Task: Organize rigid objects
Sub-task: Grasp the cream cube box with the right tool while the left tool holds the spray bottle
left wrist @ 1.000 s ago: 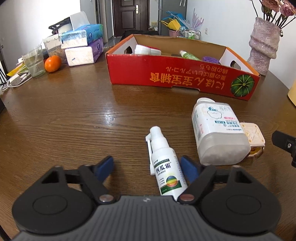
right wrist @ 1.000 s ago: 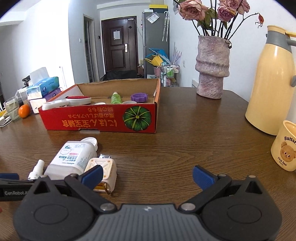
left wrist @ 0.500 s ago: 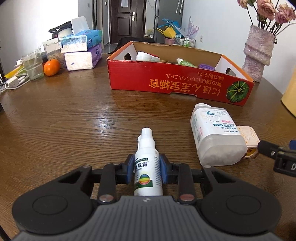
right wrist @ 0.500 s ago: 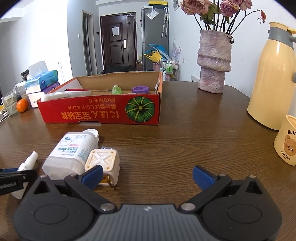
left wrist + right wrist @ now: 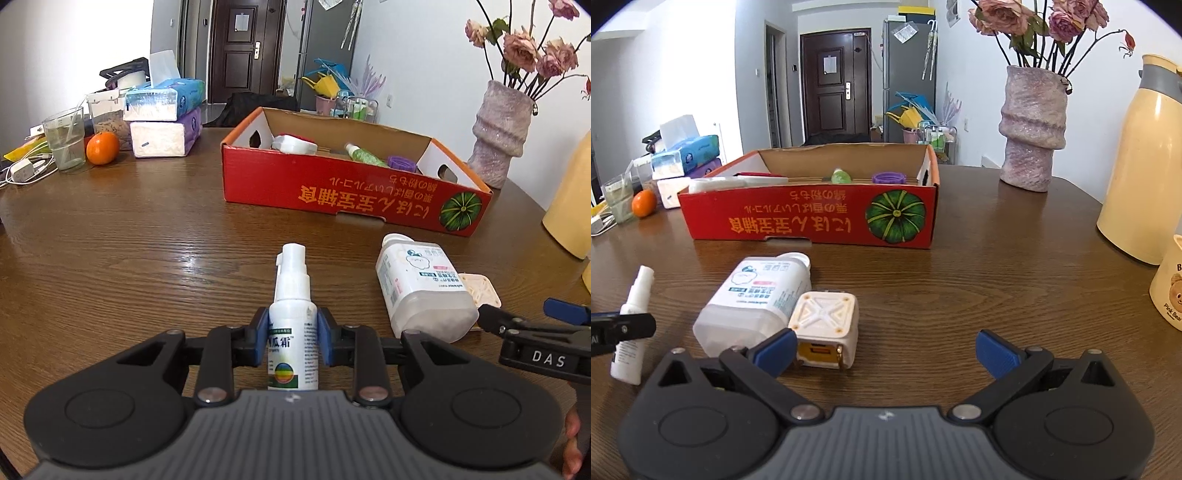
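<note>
White plastic spray bottle (image 5: pixel 293 325) pinched in left tool (image 5: pixel 293 339), right tool (image 5: pixel 884 350) spread wide, glossy wooden table (image 5: pixel 147 236).

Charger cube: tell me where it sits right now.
In the right wrist view the charger cube lies on the table, against the big white bottle, just ahead of the open right tongs' left finger.

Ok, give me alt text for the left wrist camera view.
The left gripper has its jaws shut on a small white spray bottle above a wooden table. A larger white bottle lies to its right, and a red cardboard box sits beyond.
</note>
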